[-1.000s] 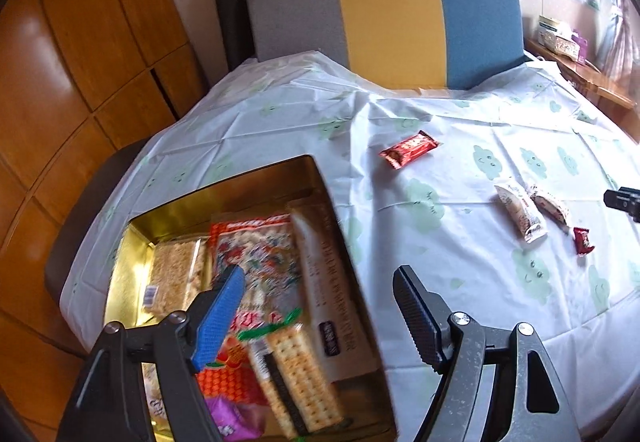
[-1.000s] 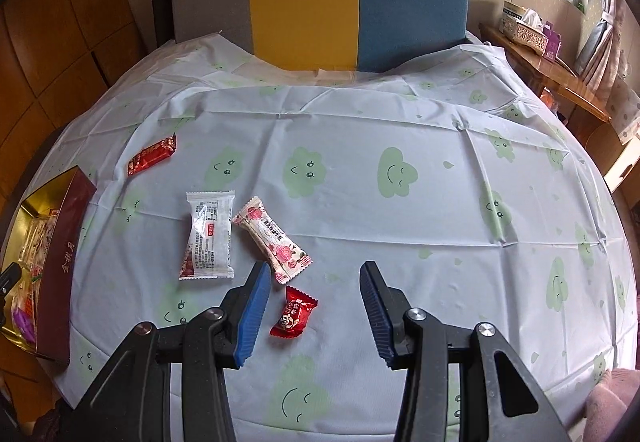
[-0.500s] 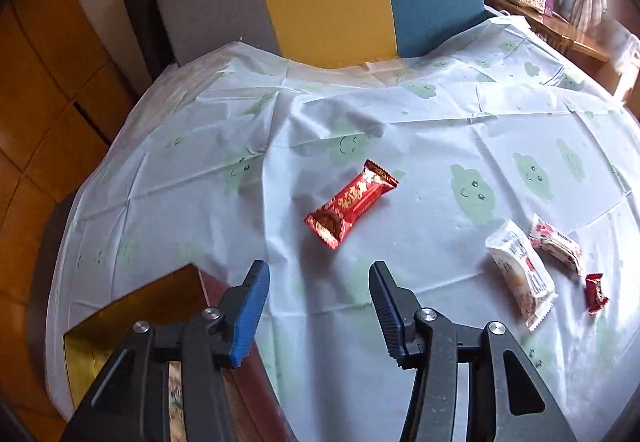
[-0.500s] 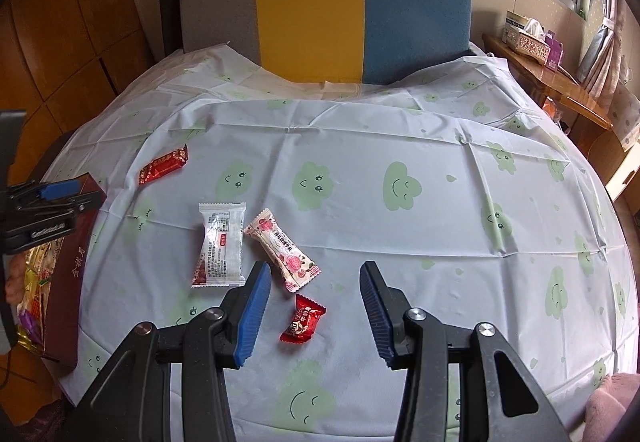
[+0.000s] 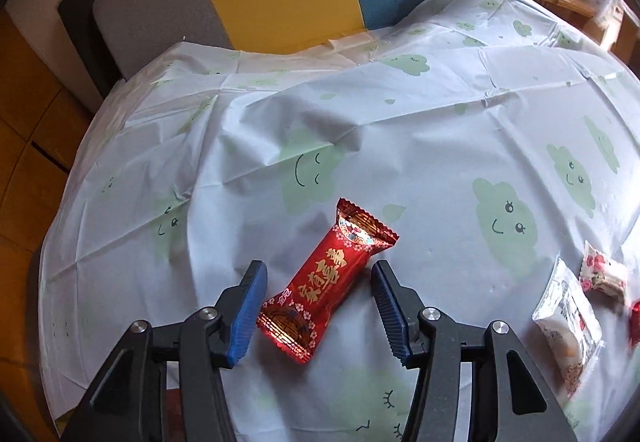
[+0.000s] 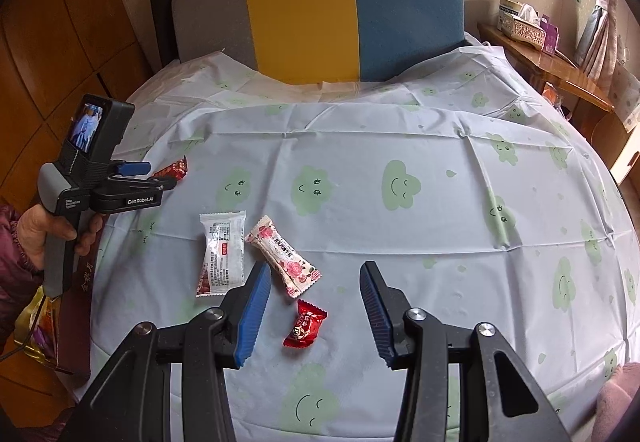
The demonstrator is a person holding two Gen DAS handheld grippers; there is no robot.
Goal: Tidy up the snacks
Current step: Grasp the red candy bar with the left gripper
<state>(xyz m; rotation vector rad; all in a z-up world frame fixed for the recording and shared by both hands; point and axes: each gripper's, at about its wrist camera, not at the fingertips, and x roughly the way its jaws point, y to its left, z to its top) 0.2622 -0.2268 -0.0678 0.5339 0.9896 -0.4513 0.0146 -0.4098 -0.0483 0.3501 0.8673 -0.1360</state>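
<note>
A long red snack packet (image 5: 328, 282) lies slantwise on the cloud-print tablecloth (image 5: 400, 145). My left gripper (image 5: 318, 274) is lowered over it, open, one finger on each side, and neither pad presses the wrapper. The right wrist view shows this left gripper (image 6: 154, 175) at the table's left edge, with the red packet (image 6: 174, 169) peeking out beyond it. My right gripper (image 6: 316, 270) hangs open over a small red candy (image 6: 305, 329), apart from it. A white packet (image 6: 221, 254) and a pink flowered packet (image 6: 282, 256) lie just beyond the right gripper's left finger.
A dark red snack box (image 6: 82, 274) with wrapped snacks sits at the table's left edge, under the person's hand (image 6: 36, 230). A grey, yellow and blue chair back (image 6: 320, 9) stands behind the table. A wooden shelf with a tissue box (image 6: 524, 25) is at the right.
My left gripper has left the snack box, swung right and down to the long red packet, and its jaws have narrowed. The right gripper has stayed where it was, still open.
</note>
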